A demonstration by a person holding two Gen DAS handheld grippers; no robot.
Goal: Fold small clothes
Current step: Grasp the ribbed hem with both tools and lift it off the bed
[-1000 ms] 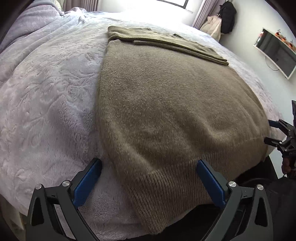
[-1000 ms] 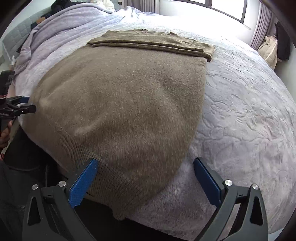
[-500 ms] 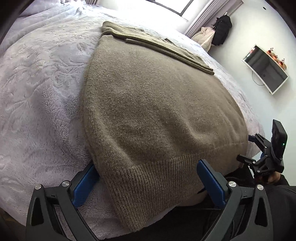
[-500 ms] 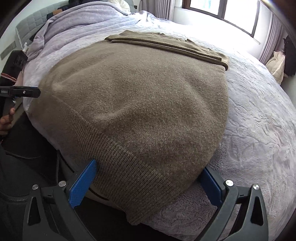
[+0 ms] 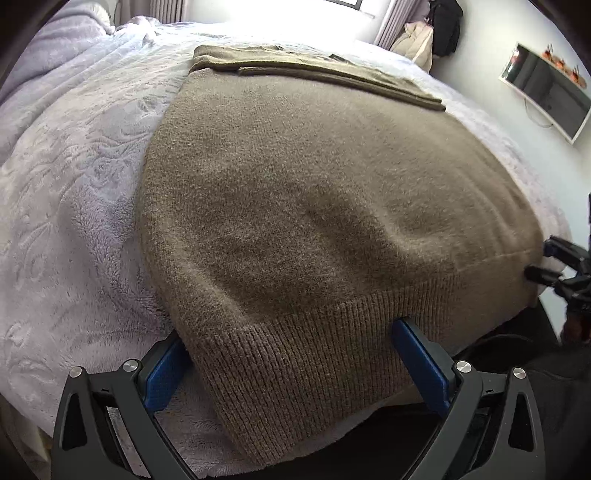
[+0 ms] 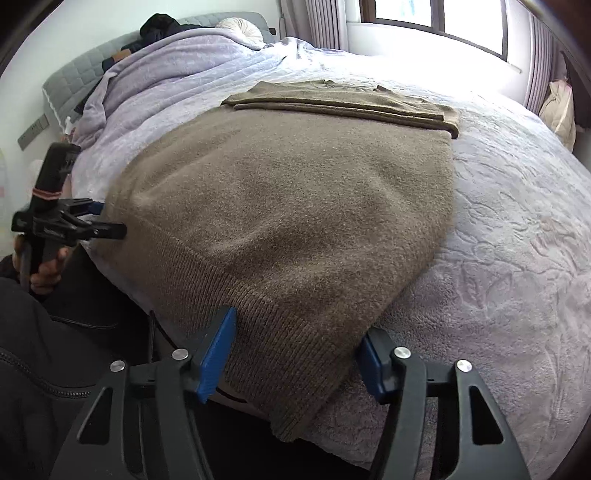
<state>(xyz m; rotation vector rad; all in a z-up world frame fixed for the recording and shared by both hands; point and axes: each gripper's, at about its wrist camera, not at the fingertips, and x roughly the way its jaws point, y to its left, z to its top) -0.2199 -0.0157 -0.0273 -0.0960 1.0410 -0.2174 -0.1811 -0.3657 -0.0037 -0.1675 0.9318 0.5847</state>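
A brown knit sweater (image 5: 314, 192) lies flat on the lilac bed cover (image 5: 74, 177), its sleeves folded across the far end and its ribbed hem (image 5: 314, 354) hanging over the near bed edge. My left gripper (image 5: 291, 365) is open, its blue pads on either side of the hem's left corner. My right gripper (image 6: 295, 350) is open and narrower, straddling the hem's right corner (image 6: 291, 369). Each gripper shows in the other's view, the right (image 5: 554, 266) and the left (image 6: 92, 221), at the opposite hem corner.
The bed cover (image 6: 517, 240) spreads wide to the right. A bunched lilac quilt (image 6: 166, 70) and grey headboard (image 6: 74, 81) lie at the far left. A window (image 6: 436, 18) stands behind. A wall screen (image 5: 546, 88) hangs at right. My dark clothing (image 6: 37, 350) fills the lower left.
Both grippers moved forward onto the hem, so the ribbed corners now sit between the pads. The right gripper's jaws have narrowed.
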